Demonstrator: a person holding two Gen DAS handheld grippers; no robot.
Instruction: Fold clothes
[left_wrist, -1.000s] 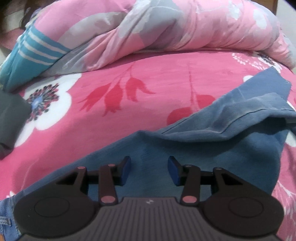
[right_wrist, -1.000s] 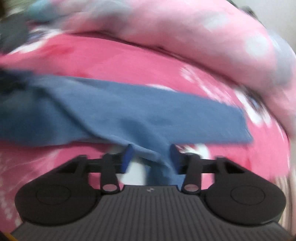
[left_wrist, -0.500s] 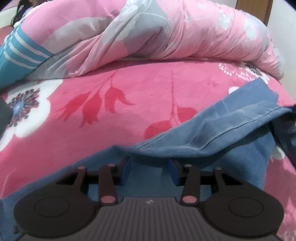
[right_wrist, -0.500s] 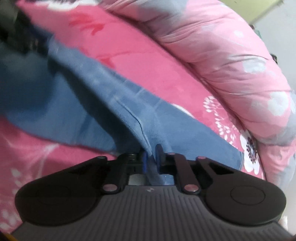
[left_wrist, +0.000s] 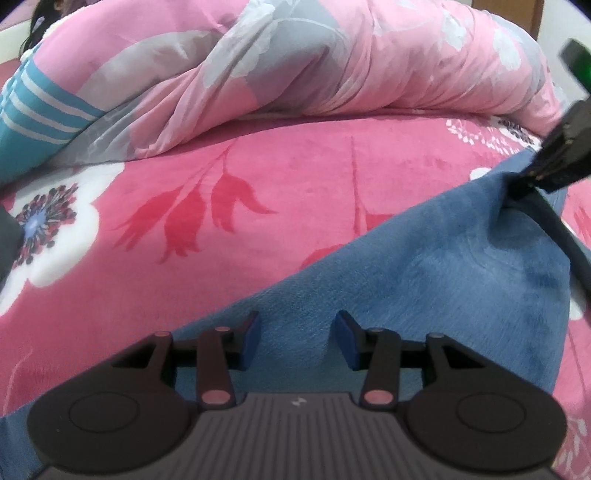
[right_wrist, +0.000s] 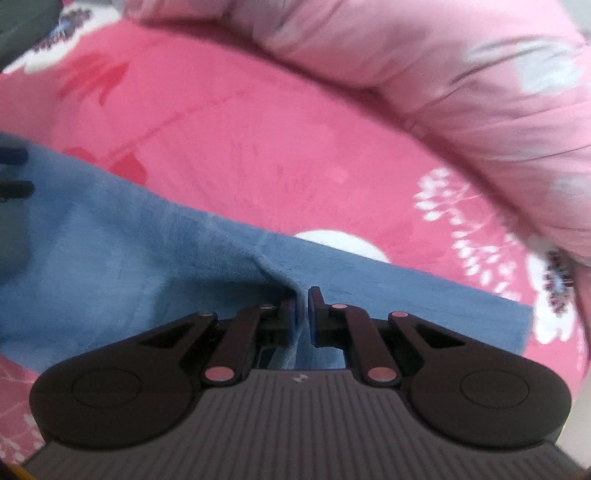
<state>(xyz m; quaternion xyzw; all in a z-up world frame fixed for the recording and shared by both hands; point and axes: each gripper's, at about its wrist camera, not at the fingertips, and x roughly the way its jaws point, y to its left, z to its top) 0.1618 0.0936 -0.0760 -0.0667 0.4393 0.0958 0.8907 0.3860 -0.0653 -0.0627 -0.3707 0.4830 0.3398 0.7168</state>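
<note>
The left gripper (left_wrist: 295, 338) hangs released, jaws spread, low over the blue jeans (left_wrist: 424, 295) lying across the pink bedspread (left_wrist: 258, 192). The right gripper (right_wrist: 302, 314) is clenched on a pinched ridge of the same cloth. To fold cleanly, the left should probably pin its end while the right carries evenly, avoiding bunching.
</note>
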